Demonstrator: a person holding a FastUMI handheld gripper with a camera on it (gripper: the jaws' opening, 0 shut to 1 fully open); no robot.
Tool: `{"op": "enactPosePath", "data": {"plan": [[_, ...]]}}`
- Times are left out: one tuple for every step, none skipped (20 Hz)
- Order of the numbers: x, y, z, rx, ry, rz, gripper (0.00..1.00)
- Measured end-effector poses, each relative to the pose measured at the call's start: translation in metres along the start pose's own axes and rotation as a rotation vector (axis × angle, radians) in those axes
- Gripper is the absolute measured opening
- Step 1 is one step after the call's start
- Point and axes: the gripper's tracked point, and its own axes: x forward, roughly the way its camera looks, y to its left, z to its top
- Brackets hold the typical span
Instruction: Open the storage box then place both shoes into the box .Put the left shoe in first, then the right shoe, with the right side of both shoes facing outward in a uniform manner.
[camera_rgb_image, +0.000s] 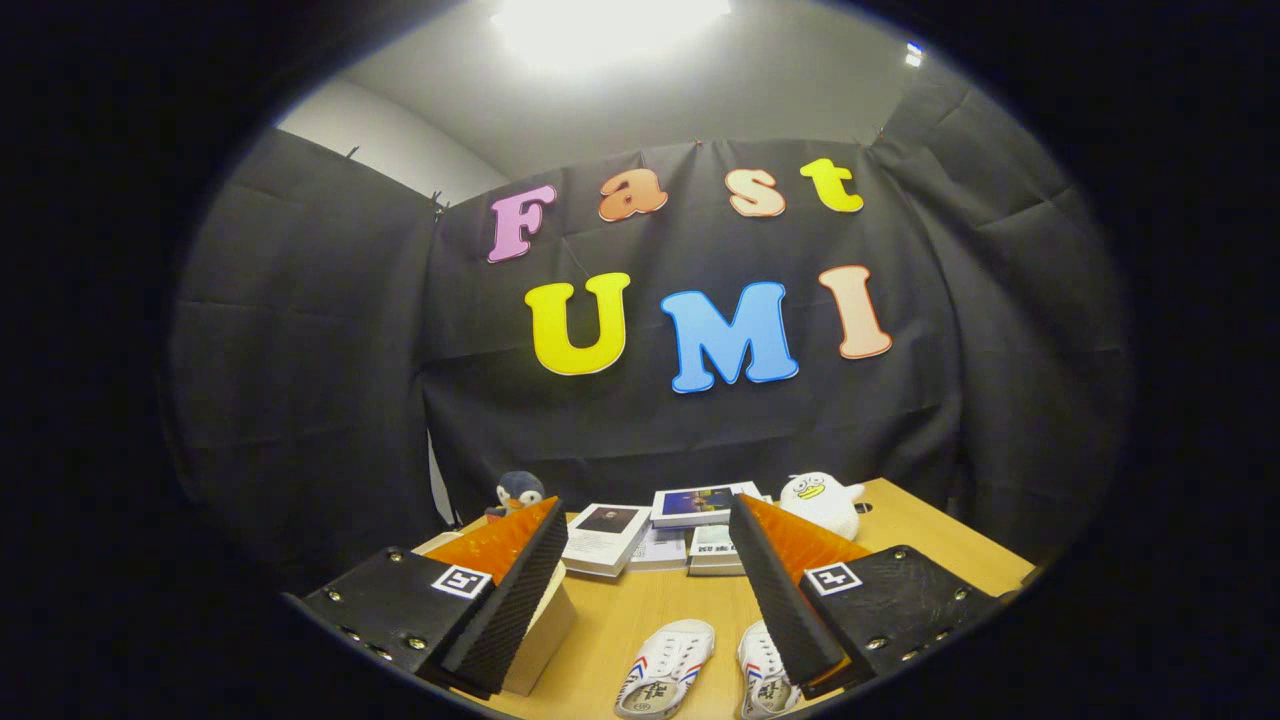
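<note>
Shoes lay side by side on the table between our gripper's spread, empty fingers, the storage box sat closed behind the left finger, so everything remained undone.

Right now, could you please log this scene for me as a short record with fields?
gripper: gripper open, fingers wide apart, holding nothing
shoes: two white sneakers on the wooden table; left-hand sneaker between the fingers, right-hand sneaker partly behind the right finger
storage box: pale box behind the left finger; open or shut cannot be told
beyond fingers: stack of books, penguin plush, white duck plush
</note>
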Motion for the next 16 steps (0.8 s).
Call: {"op": "enactPosePath", "data": {"plan": [[0.001, 0.003, -0.006, 0.018, 0.021, 0.014, 0.98], [0.002, 0.008, -0.013, 0.039, 0.043, 0.032, 0.98], [0.003, 0.012, -0.019, 0.063, 0.067, 0.050, 0.98], [0.003, 0.018, -0.026, 0.087, 0.090, 0.068, 0.98], [0.003, 0.023, -0.032, 0.114, 0.114, 0.087, 0.98], [0.004, 0.027, -0.039, 0.143, 0.137, 0.103, 0.98], [0.004, 0.033, -0.046, 0.172, 0.162, 0.121, 0.99], [0.004, 0.038, -0.052, 0.201, 0.184, 0.137, 0.99], [0.005, 0.042, -0.058, 0.232, 0.205, 0.149, 0.99], [0.005, 0.045, -0.064, 0.264, 0.228, 0.161, 0.99], [0.006, 0.048, -0.070, 0.295, 0.248, 0.170, 0.99], [0.006, 0.050, -0.075, 0.325, 0.268, 0.176, 0.99], [0.007, 0.053, -0.080, 0.353, 0.285, 0.182, 0.99], [0.006, 0.055, -0.085, 0.379, 0.303, 0.186, 0.99], [0.006, 0.057, -0.090, 0.404, 0.320, 0.190, 0.99], [0.006, 0.060, -0.095, 0.429, 0.338, 0.195, 0.99]]}}
